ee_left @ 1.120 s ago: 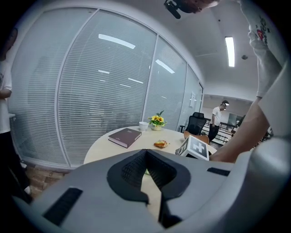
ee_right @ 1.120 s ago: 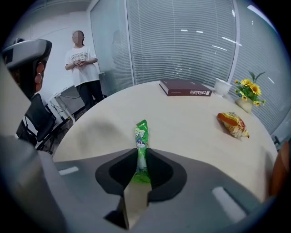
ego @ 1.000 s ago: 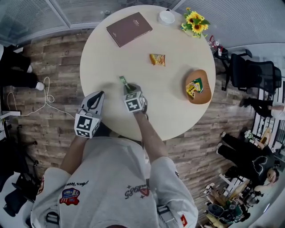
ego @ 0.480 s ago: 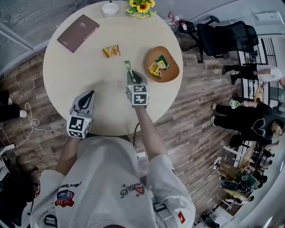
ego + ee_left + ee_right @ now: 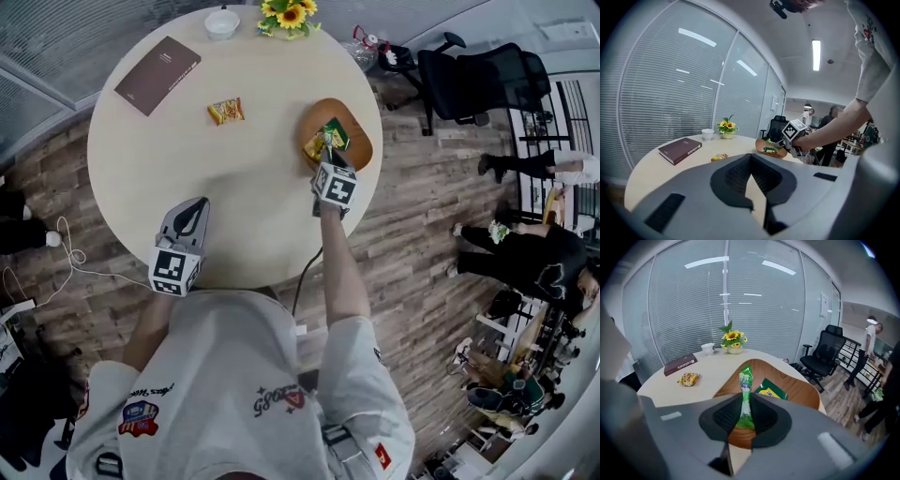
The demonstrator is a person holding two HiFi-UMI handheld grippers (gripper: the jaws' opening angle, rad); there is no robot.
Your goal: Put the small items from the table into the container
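1. Two jaws of my right gripper [image 5: 746,404] pinch a green packet [image 5: 746,379], hanging over the wooden tray [image 5: 799,390], above a yellow-green packet [image 5: 772,391] lying in it.
2. Jaws of my left gripper [image 5: 750,157] sit closed and empty over the bench [image 5: 187,169].
3. One orange packet [image 5: 225,112] lies on the bench.

Head view steeply down over round table [image 5: 234,206]; both gripper views low across it, sharing bowl [image 5: 801,390]
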